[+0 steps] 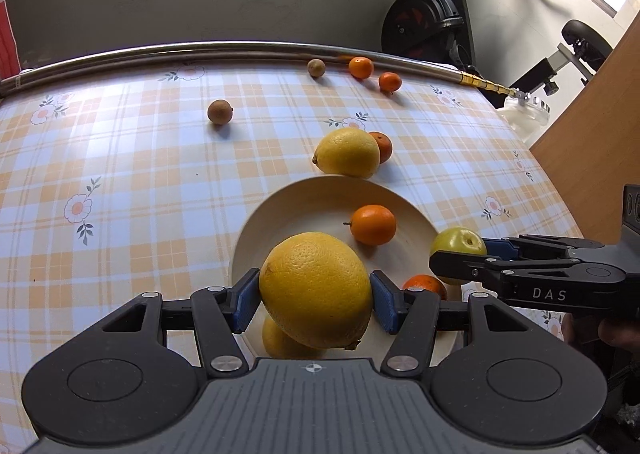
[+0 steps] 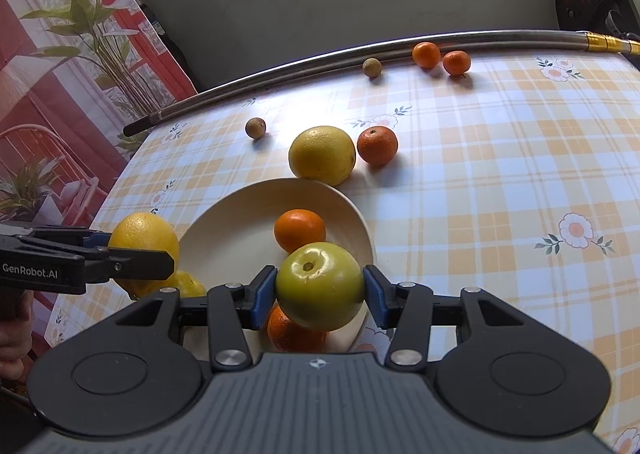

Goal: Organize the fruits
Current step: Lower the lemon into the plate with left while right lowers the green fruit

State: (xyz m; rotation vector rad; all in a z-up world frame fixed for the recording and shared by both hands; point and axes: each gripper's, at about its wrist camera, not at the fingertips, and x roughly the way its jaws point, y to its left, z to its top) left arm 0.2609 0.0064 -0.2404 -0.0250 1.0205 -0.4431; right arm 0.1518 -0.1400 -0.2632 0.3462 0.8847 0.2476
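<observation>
My left gripper (image 1: 315, 301) is shut on a large yellow lemon (image 1: 316, 290) and holds it over the near left part of the cream bowl (image 1: 280, 214). My right gripper (image 2: 320, 290) is shut on a green apple (image 2: 320, 286) and holds it over the bowl's (image 2: 224, 230) near right rim. The bowl holds a tangerine (image 1: 373, 224), a second tangerine (image 2: 294, 330) under the apple, and another yellow fruit (image 1: 280, 342) under the lemon. A second lemon (image 1: 347, 152) and a tangerine (image 1: 382, 145) lie just beyond the bowl.
Two brown kiwis (image 1: 220, 111) (image 1: 316, 67) and two tangerines (image 1: 361, 67) (image 1: 390, 81) lie further back on the checked tablecloth. A metal pole (image 1: 240, 50) runs along the table's far edge. An exercise bike (image 1: 440, 18) stands beyond it. A wooden panel (image 1: 592, 126) is at the right.
</observation>
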